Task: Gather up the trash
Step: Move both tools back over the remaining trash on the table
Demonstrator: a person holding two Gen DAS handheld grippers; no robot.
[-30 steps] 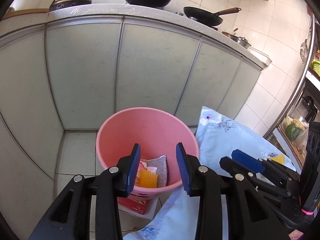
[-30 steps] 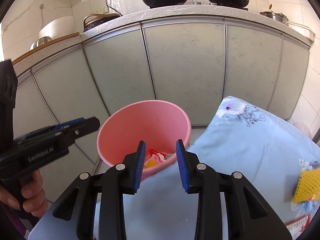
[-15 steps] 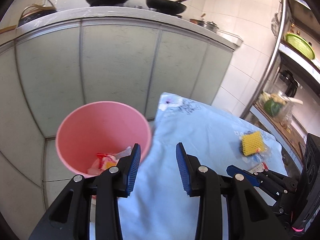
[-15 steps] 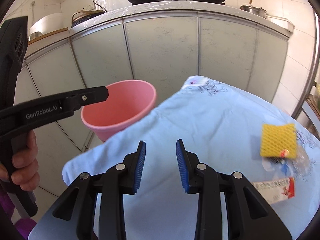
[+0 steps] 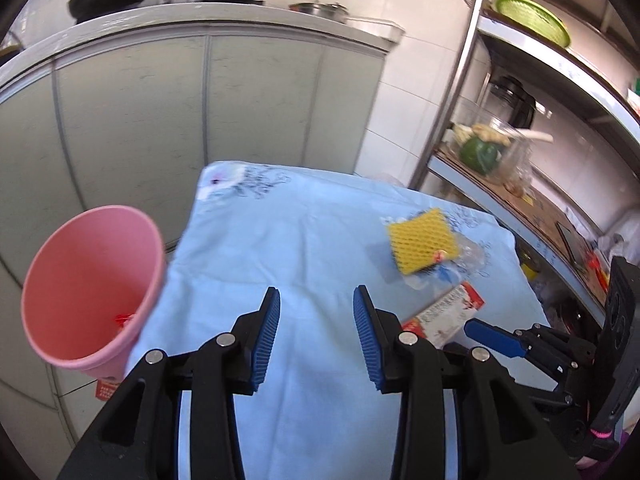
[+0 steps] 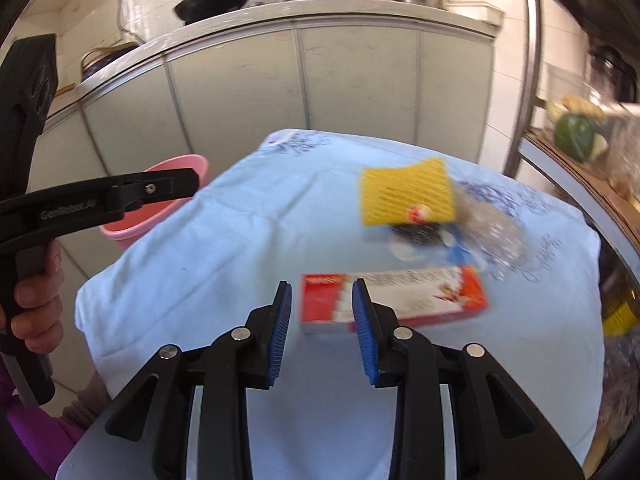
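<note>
Now we hold both grippers, left (image 5: 316, 332) and right (image 6: 322, 328), wide open w/ nothing gripped. The box (image 6: 394, 298) lies flat just ahead of the right, near the net (image 6: 406, 192); fingers may skid off or snag the cloth (image 6: 240, 240). The bin (image 5: 86, 288) sits off the table's left edge, cabinets (image 5: 200, 100) behind.

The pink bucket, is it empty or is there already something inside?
Not empty. In the left wrist view, something small and red lies at the bottom of the pink bucket; what it is cannot be told.
</note>
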